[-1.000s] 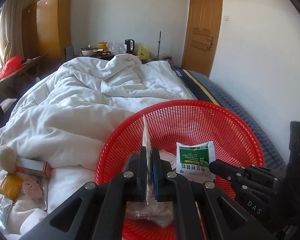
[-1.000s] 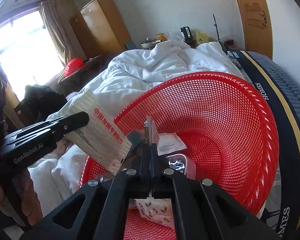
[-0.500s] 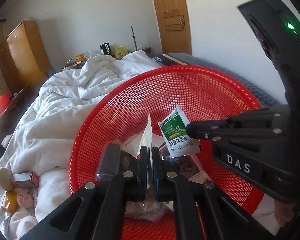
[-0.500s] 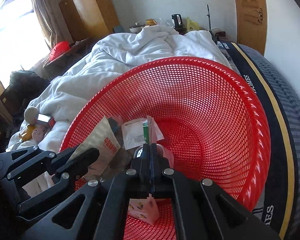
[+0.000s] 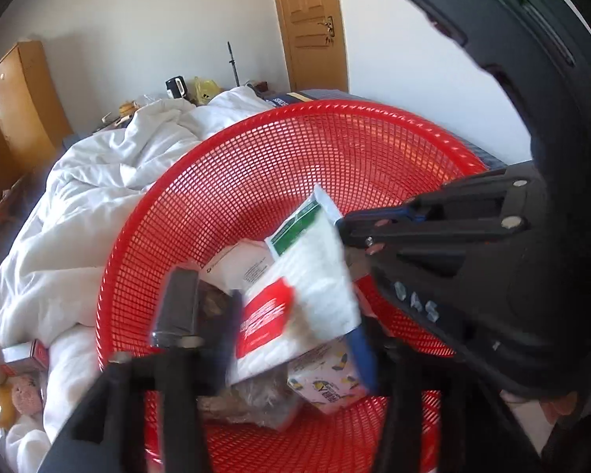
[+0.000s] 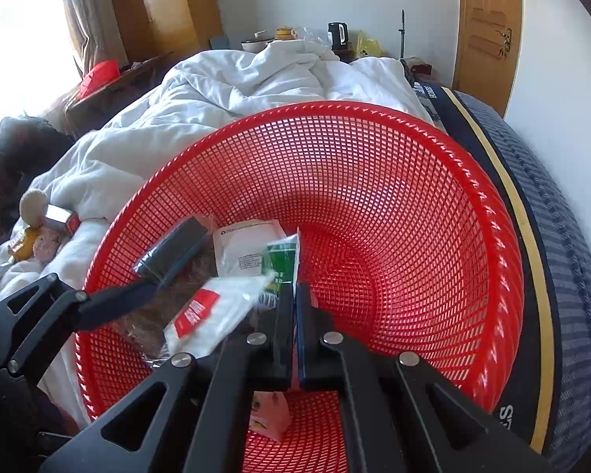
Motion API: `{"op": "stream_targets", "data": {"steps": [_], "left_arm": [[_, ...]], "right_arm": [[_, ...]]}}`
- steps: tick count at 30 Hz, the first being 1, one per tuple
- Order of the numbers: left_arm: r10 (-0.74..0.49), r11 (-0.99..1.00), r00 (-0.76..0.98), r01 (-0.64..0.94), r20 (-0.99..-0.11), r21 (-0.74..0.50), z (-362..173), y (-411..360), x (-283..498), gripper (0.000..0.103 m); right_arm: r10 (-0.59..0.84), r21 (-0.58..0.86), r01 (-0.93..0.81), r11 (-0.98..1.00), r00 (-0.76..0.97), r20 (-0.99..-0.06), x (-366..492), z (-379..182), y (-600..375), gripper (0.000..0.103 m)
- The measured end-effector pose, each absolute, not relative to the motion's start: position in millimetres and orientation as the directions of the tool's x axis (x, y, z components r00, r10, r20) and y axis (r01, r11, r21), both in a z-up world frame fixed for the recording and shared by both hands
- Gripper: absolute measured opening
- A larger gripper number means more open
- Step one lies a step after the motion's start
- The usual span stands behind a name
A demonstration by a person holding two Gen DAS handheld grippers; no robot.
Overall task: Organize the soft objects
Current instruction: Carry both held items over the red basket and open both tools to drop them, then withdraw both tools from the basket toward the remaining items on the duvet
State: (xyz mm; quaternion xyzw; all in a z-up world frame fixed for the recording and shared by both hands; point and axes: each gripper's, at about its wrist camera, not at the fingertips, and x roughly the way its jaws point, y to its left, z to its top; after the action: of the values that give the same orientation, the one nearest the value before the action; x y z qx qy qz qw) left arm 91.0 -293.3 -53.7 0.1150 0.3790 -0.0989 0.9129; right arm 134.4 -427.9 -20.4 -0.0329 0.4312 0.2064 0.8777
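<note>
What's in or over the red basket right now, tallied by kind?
Red-label white packet: 1
Plain white pouch: 1
Green-and-white sachet: 1
Lemon-print pack: 1
Clear bag: 1
Total: 5

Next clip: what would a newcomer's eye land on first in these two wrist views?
The big red mesh basket on the bed fills both views. Inside it, the left gripper has just opened, and a white packet with a red label sits blurred between its jaws. The right gripper is shut on a green-and-white sachet above the basket's floor.
</note>
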Motion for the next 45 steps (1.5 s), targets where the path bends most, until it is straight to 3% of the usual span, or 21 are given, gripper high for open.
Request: {"op": "stream_targets", "data": {"steps": [4,8,10,14,18,22,27,33,40,45], "left_arm": [[-0.097,0.965,0.683,0.243,-0.724,0.100,-52,-283,90,0.069],[-0.166,0.972,0.677,0.236,-0.717,-0.002,-37,-261,82,0.069],[-0.210,0.970,0.686,0.237,-0.697,-0.059,-20,-246,71,0.069],[-0.265,0.964,0.752,0.207,-0.604,-0.165,23,-193,36,0.078],[-0.165,0.980,0.857,0.086,-0.489,-0.180,50,-122,-11,0.086],[0.000,0.969,0.904,-0.107,-0.429,-0.224,49,-49,-38,0.088],[0.110,0.915,0.846,-0.291,-0.521,-0.280,21,9,-29,0.088],[0.109,0.877,0.778,-0.369,-0.618,-0.309,-13,39,-20,0.088],[0.176,0.799,0.776,-0.472,-0.605,-0.373,-19,81,-49,0.088],[0.186,0.766,0.744,-0.519,-0.642,-0.380,-29,96,-49,0.088]], "right_arm": [[0.384,0.190,-0.377,0.906,0.548,-0.743,131,-11,-437,0.007],[0.432,0.254,-0.359,0.898,0.612,-0.662,117,10,-447,0.044],[0.461,0.278,-0.370,0.886,0.650,-0.604,105,24,-450,0.050],[0.587,0.327,-0.488,0.809,0.656,-0.474,69,53,-441,0.071],[0.679,0.307,-0.608,0.732,0.615,-0.401,35,71,-412,0.083],[0.762,0.322,-0.700,0.638,0.513,-0.395,20,75,-367,0.086],[0.797,0.336,-0.754,0.564,0.391,-0.461,27,58,-288,0.086],[0.810,0.440,-0.744,0.503,0.226,-0.542,55,16,-199,0.086],[0.776,0.404,-0.741,0.536,0.245,-0.581,94,-18,-155,0.086],[0.785,0.391,-0.758,0.522,0.248,-0.567,111,-16,-142,0.086]]}}
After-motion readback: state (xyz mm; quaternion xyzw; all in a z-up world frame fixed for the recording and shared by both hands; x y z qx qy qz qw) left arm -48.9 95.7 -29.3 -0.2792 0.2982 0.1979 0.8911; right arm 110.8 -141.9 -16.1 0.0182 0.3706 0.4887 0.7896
